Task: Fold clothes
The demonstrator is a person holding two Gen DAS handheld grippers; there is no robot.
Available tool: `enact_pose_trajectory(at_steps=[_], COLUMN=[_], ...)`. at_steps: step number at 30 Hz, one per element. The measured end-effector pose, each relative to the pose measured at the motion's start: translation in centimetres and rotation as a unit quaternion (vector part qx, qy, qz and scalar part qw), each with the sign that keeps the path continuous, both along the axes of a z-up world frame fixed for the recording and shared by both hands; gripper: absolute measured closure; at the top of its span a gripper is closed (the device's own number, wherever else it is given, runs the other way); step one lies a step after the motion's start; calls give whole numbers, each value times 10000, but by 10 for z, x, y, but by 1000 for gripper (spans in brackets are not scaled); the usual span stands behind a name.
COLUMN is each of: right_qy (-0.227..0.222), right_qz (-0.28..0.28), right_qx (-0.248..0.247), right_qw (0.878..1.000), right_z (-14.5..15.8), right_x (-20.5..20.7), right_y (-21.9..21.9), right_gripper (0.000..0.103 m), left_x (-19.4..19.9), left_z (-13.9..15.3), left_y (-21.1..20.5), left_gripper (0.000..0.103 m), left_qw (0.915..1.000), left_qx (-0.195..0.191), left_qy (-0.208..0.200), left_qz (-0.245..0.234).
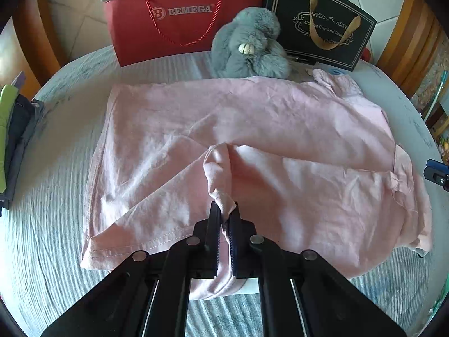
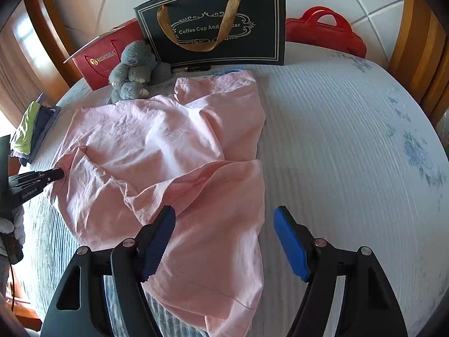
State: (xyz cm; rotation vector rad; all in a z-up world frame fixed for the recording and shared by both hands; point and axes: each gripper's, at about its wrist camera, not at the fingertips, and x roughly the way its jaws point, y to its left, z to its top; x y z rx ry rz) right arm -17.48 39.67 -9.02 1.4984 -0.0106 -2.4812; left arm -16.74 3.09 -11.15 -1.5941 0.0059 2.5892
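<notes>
Pink T-shirt (image 1: 252,129) spread rumpled across the striped bedspread (image 1: 50,224), just in front of the grey plush toy (image 1: 247,45), partly doubled over itself, a flap lying over its near half in the right wrist view

Thin, limp cotton by the look: light, soft, nothing fragile, likely to sag and drag creases wherever lifted from a single point. Best taken at a hem, a corner or a sleeve edge, where stitching gives a firmer bite, with two holds well apart to keep the fold line straight

Left gripper (image 1: 224,219) clenched on a bunched pinch of the shirt's near edge, cloth puckered up between the pads

Right gripper (image 2: 224,238) spread wide and holding nothing, one pad (image 2: 157,241) over the shirt's near flap, the other over bare bedspread; touching the cloth or just above it, impossible to tell

Folded stack of clothes (image 2: 28,132) well left of the shirt
</notes>
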Motion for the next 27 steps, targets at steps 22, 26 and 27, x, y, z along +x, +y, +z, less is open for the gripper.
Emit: enact_pose_trajectory(at_steps=[22,26,27], right_qy=[1085,1151,1102], right_qz=[-107,-289,-313], right_qx=[-612,-704,-777], right_qw=[9921,9904,9904], right_z=[90,100,98], right_x=[79,138,152], right_y=[15,19,20], right_gripper=[99,99,99], left_x=[84,122,130], left_z=[124,146,145], left_y=[-120,-157,-166], left_gripper=[100,101,101], left_qw=[9892,9859,9875], left_qx=[-623,-774,-740], left_qy=[1264,1432,1351], left_qz=[402,376,343])
